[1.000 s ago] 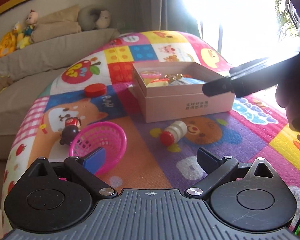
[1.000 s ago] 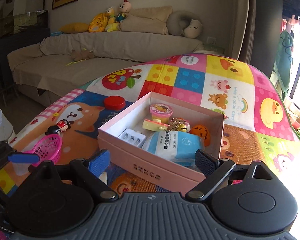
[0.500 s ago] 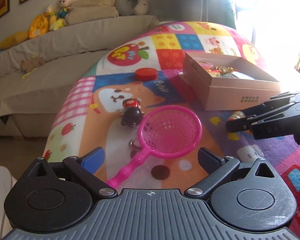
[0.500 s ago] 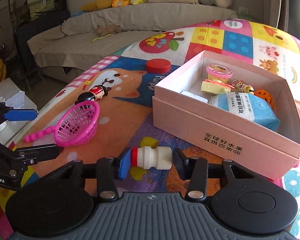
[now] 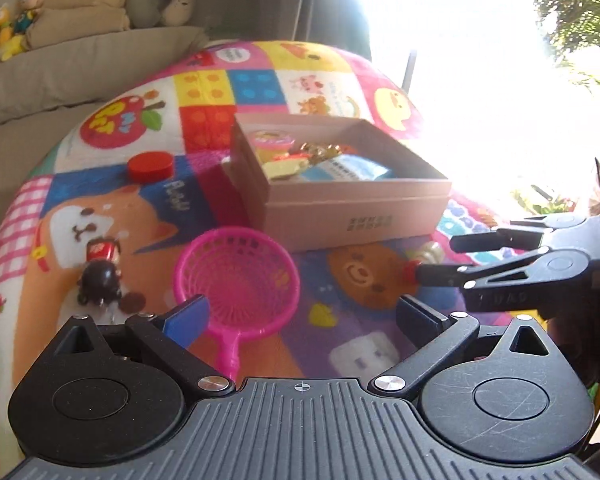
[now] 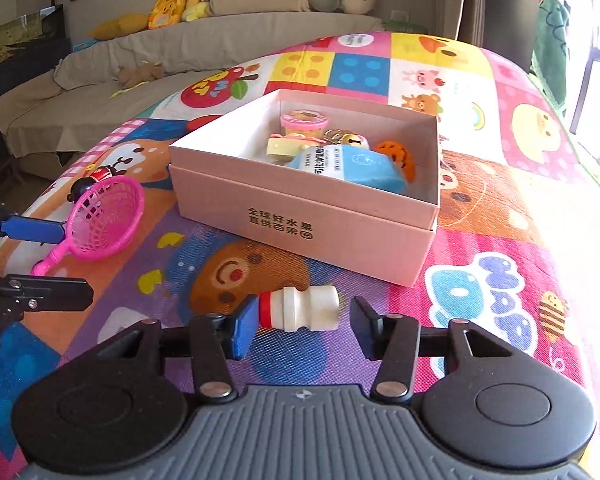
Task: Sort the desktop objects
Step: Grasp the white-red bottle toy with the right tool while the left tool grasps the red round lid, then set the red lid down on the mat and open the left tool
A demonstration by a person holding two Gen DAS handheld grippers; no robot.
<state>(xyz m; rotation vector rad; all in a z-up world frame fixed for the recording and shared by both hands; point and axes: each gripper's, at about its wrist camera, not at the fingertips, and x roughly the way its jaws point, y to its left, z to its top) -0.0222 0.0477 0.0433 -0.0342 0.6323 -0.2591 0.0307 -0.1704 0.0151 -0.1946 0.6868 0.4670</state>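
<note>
Your right claw (image 6: 298,320) is now bracketing the bottle (image 6: 300,309), which is lying on its side on the table (image 6: 500,288) just in front of the box (image 6: 300,216). Half a second ago the bottle was sitting between the same pads with the jaws narrower; they are now standing wider. The blue pad is touching the red cap end, while the other pad is standing apart from the base. Judge the bottle as not gripped: it is resting on the table, not in the claw.

Your left claw (image 5: 300,314) is standing wide and holding nothing. It has swung back toward the box, and the net (image 5: 238,280) is now lying between its fingertips, handle pointing at the camera. The net is just left of the box; the toy figure (image 5: 100,270) is farther left, beside the net; the red disc (image 5: 150,168) is left of the box, well apart from it.

For the task, this means four items are not yet in the box. Narrowing the right claw on the bottle is probably the next step, then lifting it over the box's near wall.
</note>
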